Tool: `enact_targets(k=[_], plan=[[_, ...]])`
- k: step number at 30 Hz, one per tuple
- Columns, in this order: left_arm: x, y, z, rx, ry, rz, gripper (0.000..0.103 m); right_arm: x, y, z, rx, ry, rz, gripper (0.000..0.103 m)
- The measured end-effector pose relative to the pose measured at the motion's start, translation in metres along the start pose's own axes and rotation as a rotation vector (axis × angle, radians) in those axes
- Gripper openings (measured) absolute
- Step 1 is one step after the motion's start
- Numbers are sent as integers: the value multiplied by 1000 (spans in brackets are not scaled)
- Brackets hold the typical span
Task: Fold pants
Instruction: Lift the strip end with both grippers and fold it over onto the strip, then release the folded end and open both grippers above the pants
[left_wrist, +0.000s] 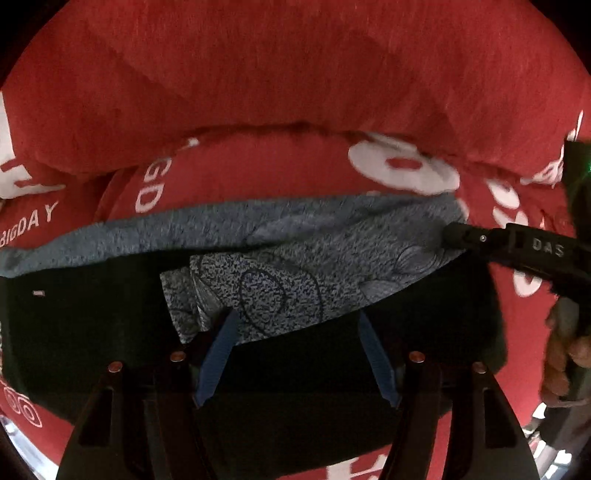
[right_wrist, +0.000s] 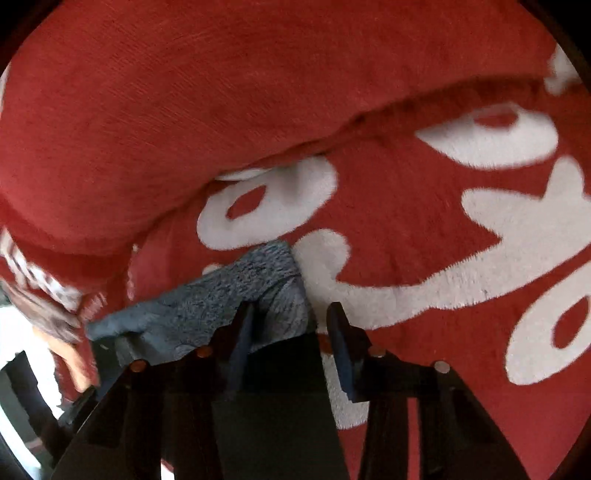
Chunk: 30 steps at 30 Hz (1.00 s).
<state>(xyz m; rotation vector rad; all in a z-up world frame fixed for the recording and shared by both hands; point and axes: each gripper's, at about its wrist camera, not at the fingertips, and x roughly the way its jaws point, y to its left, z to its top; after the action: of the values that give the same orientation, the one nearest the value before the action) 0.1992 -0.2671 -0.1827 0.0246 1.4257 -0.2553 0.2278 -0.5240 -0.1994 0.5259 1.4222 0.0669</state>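
Dark pants (left_wrist: 92, 325) lie on a red blanket, with a grey-blue speckled inner band (left_wrist: 280, 266) turned out along their far edge. My left gripper (left_wrist: 297, 314) hangs over them, open, its left blue finger (left_wrist: 218, 354) touching the speckled cloth and dark fabric showing across the wide gap. My right gripper (right_wrist: 292, 306) points down at the band's right end (right_wrist: 255, 273). Its jaws stand apart: the grey cloth lies against the left finger, and the right finger (right_wrist: 341, 339) is clear of it. The right gripper (left_wrist: 458, 236) also shows in the left wrist view, at the band's end.
The red blanket (right_wrist: 388, 206) with large white letters covers everything; a raised fold (left_wrist: 295, 74) runs behind the pants. A person's hand (left_wrist: 561, 354) is at the right edge of the left wrist view, and another hand (right_wrist: 70, 354) is at the left of the right wrist view.
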Motion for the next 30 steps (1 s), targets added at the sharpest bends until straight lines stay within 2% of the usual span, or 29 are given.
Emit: enact_targets(k=[3,4,8,11,15,18,23,28,30], plan=[[0,-5,-13,80,-7,34,69,-1,37,-10,-201,-13,-136,47],[-1,-6,-15,89,-7,35,69,-2,43,-10,-221,-13,-160,47],[-7,1,-19,72,-6,16,69,-18,50,-10,-158,-42,-161,48],[-14,8,-24,55,-6,35,69,-41,64,-31,-192,-103,-176,48],[-21,38,-36,-55,17,20,69,-62,71,-57,-194,-126,-150,48],[-31,54,-45,-85,9,45,69,-60,75,-71,-175,-97,-99,48],[-39,73,-59,-97,19,137,69,-32,104,-91,-204,-27,-43,48],[-46,104,-76,-188,39,125,69,-5,146,-105,-263,27,18,48],[-47,109,-81,-194,42,132,69,14,161,-112,-297,83,33,48]])
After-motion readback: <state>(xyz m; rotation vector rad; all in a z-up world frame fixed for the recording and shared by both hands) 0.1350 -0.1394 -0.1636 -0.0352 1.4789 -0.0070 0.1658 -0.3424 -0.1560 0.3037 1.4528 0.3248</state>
